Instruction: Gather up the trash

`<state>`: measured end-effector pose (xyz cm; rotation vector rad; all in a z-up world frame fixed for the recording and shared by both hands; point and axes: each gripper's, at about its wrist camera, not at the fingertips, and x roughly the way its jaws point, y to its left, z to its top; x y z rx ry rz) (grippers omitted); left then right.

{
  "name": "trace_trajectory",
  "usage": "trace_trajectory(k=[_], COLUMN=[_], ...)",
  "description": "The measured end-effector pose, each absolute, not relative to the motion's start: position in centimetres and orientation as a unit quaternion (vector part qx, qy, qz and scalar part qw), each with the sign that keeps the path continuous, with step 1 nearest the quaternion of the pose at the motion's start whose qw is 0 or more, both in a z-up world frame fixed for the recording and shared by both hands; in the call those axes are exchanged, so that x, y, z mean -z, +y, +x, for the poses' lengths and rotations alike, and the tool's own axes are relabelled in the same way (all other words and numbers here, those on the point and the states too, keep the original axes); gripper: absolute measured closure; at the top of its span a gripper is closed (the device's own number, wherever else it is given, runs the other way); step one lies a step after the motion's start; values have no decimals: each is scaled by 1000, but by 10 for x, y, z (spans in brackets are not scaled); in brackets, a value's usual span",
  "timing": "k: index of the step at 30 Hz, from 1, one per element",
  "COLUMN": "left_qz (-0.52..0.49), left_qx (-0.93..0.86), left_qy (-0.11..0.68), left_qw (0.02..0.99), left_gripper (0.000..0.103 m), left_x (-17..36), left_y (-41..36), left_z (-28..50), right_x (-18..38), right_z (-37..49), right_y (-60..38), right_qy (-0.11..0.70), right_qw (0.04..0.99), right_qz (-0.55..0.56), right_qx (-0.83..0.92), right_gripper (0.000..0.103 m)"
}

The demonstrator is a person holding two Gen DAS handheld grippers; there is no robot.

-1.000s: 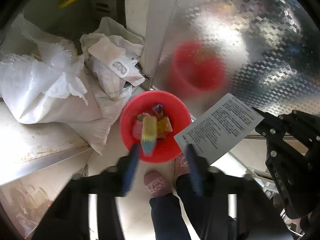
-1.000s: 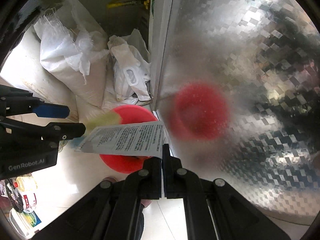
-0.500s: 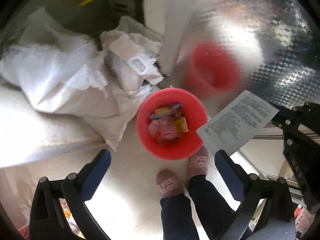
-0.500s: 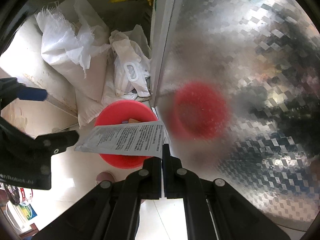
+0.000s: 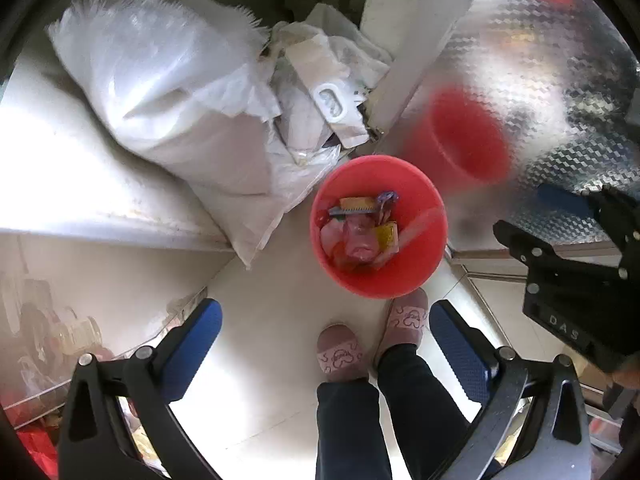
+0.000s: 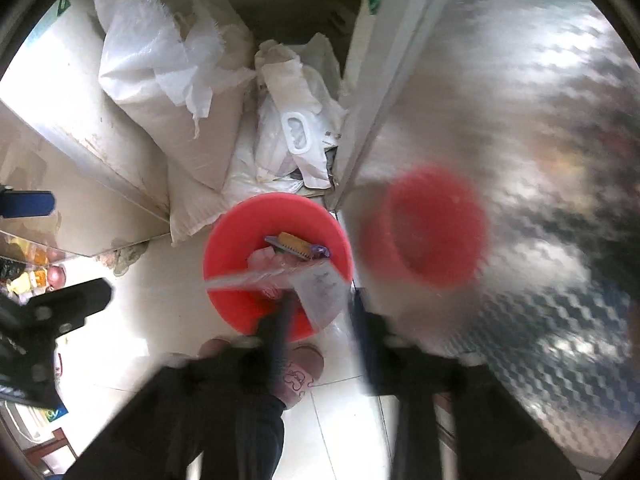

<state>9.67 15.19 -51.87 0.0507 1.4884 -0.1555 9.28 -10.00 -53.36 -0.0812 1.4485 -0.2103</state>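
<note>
A red bin [image 5: 400,285] stands on the pale floor with several colourful wrappers [image 5: 362,236] inside. My left gripper [image 5: 324,320] hangs above the floor just in front of it, open wide, nothing between its blue pads [image 5: 202,322]. My right gripper [image 6: 320,314] is over the bin's [image 6: 224,240] near rim, blurred, its jaws opening. The printed paper leaflet [image 6: 322,292] sits loose at its fingertips, tipping into the bin. The right gripper [image 5: 536,218] also shows at the right of the left wrist view, and the left gripper [image 6: 48,254] at the left of the right wrist view.
White woven sacks [image 5: 172,92] and plastic bags [image 5: 320,92] lean behind the bin. A shiny patterned metal panel [image 5: 540,60] on the right mirrors the bin. A person's feet in pink slippers [image 5: 340,350] stand right before the bin. A pale ledge [image 5: 80,200] runs at left.
The left gripper let a yellow and blue wrapper fall into the bin, opened wide and drifted sideways. The right gripper sank over the bin and opened, releasing the leaflet.
</note>
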Motion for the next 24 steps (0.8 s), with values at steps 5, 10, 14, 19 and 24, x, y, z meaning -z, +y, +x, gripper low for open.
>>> trace_trajectory(k=[5, 10, 14, 19, 24], left_qz=[24, 14, 11, 7, 13], left_qx=[74, 76, 74, 68, 68], left_qy=[668, 651, 637, 607, 563], left_qw=[740, 755, 768, 792, 823], left_gripper=[0, 0, 0, 0, 0], left_x=[511, 492, 474, 423, 336], left_y=[160, 164, 164, 165, 157], left_z=[87, 76, 65, 36, -1], right_x=[525, 501, 481, 445, 370], right_z=[94, 83, 72, 52, 26], right_y=[-96, -90, -81, -67, -46], right_qy=[658, 641, 629, 614, 583], right_qw=[745, 760, 770, 782, 805], right_qz=[-33, -7, -5, -9, -24], right_qx=[108, 107, 107, 104, 108], right_gripper=[28, 9, 2, 2, 1])
